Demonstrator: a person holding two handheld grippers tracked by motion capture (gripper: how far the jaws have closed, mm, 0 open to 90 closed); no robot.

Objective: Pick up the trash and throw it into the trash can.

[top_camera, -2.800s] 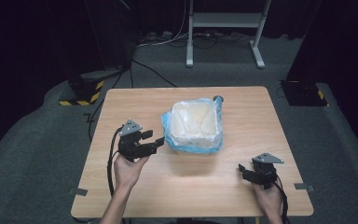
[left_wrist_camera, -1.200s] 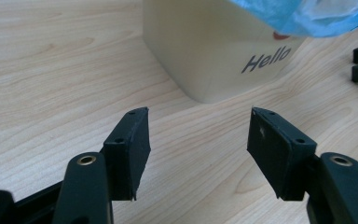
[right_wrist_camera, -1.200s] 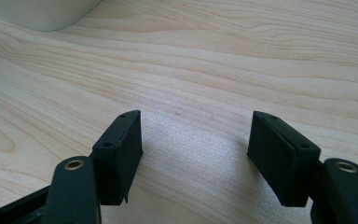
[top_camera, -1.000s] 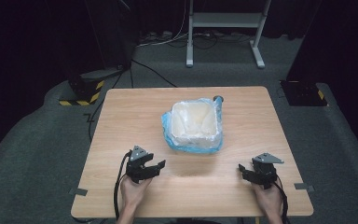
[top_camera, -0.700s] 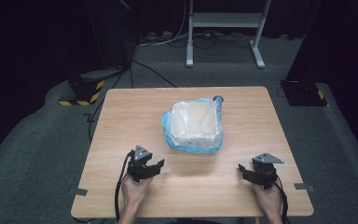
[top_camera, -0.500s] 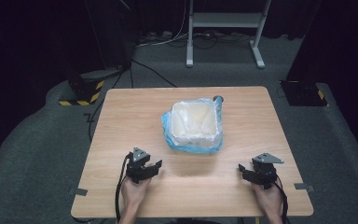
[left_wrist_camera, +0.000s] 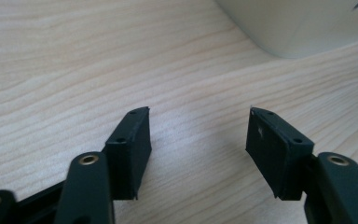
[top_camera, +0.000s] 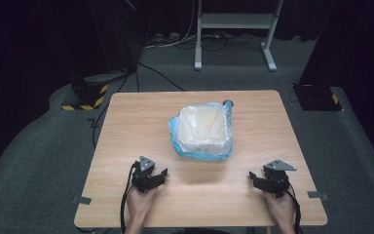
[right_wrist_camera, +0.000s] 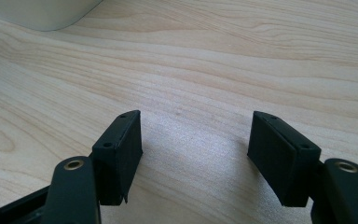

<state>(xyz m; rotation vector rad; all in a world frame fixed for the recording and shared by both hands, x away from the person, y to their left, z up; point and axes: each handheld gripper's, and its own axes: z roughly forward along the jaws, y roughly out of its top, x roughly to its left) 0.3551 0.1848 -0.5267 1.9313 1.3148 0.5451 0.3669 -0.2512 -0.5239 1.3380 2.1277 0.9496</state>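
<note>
Two grippers rest low on the wooden counter, the left gripper and the right gripper, each with jaws spread wide and nothing but bare wood between them. Well ahead of both sets of jaws sits a cream tub, wrapped in a blue plastic bag.

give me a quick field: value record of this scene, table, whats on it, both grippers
surface: light wooden table
main object: cream square tub sitting in a crumpled blue plastic bag, middle of the table
behind tub: small dark round object, too small to identify
left gripper: open, nothing between the jaws, low over bare wood near the front edge
right gripper: open, nothing between the jaws, low over bare wood near the front edge
contact with tub: none, both grippers apart from it
</note>
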